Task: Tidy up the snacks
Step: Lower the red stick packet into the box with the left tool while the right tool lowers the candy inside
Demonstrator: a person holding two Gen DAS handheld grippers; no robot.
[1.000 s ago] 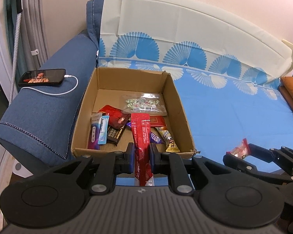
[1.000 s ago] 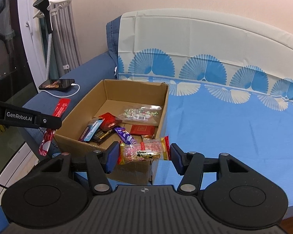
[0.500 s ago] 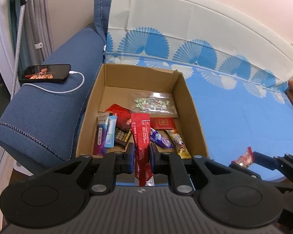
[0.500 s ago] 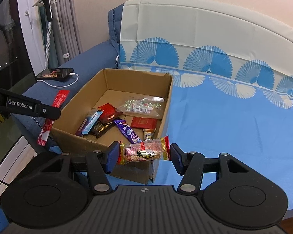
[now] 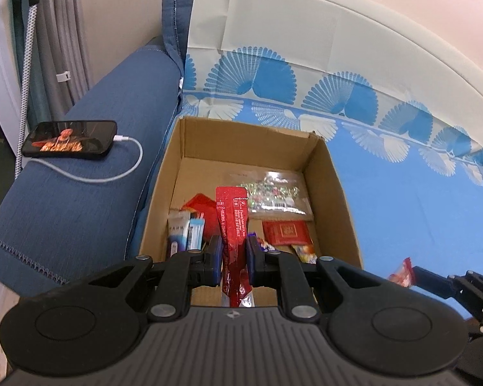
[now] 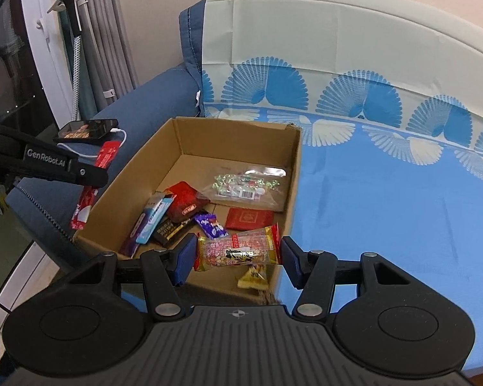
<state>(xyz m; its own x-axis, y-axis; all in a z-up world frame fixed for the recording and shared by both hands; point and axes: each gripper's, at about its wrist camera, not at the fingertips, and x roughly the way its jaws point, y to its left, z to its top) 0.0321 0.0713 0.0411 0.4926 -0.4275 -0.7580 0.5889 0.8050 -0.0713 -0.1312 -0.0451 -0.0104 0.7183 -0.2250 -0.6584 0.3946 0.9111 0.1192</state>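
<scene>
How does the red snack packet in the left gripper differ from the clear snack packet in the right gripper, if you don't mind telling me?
The red packet is long, narrow and opaque; the clear packet is shorter, wider and shows its contents.
The red packet stands lengthwise along the fingers of the left gripper, pinched across its width; the clear packet lies crosswise in the right gripper, held by its ends.
The jaws holding the red packet are nearly together; those holding the clear packet stand wide.
Both packets are held over the cardboard box.

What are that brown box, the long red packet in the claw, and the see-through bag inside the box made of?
The box looks like plain corrugated cardboard: matte brown, with creased fold lines and a frayed corner. The long red packet pinched in the left claw seems to be glossy plastic or foil film, since it catches light and crinkles. The clear bag of small sweets looks like thin transparent plastic with shiny reflections.
</scene>
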